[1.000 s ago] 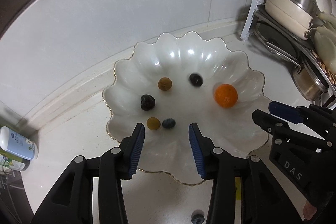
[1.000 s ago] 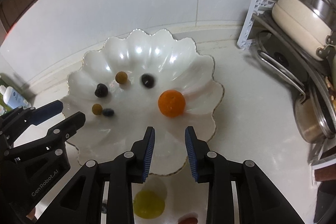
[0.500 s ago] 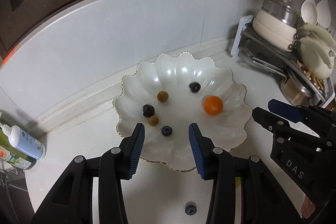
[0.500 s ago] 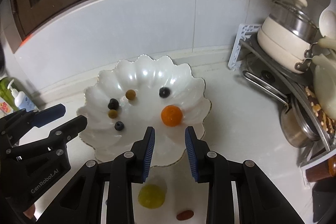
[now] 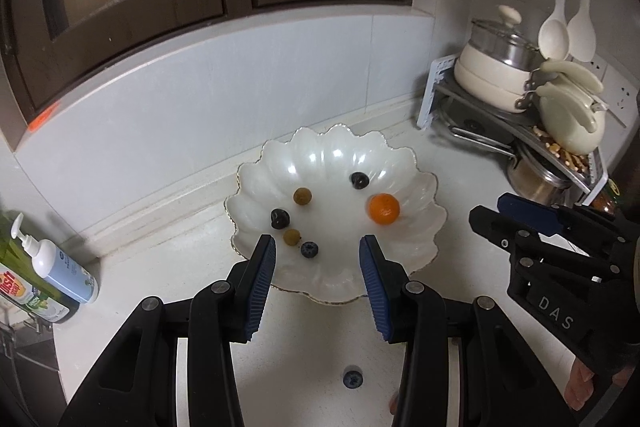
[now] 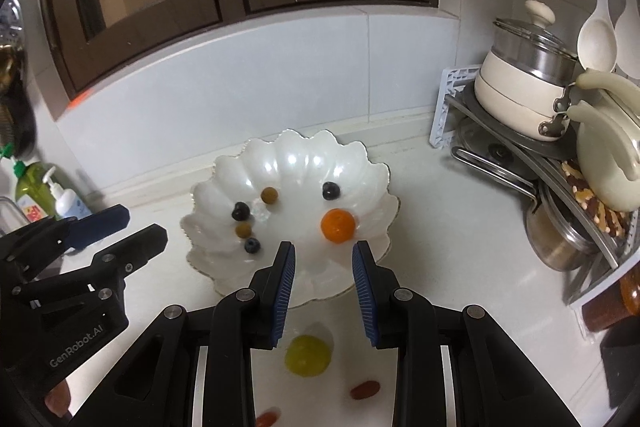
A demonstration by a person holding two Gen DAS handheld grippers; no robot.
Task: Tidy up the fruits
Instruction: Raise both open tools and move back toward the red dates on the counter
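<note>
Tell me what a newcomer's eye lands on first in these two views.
First, the white scalloped bowl on the pale counter by the backsplash, with a bright orange lying in its right half among small dark and brownish fruits. Next, the two black blue-padded tongs, left and right, empty above the bowl's near edge. On the counter beneath the right tongs lies a yellow-green fruit.
</note>
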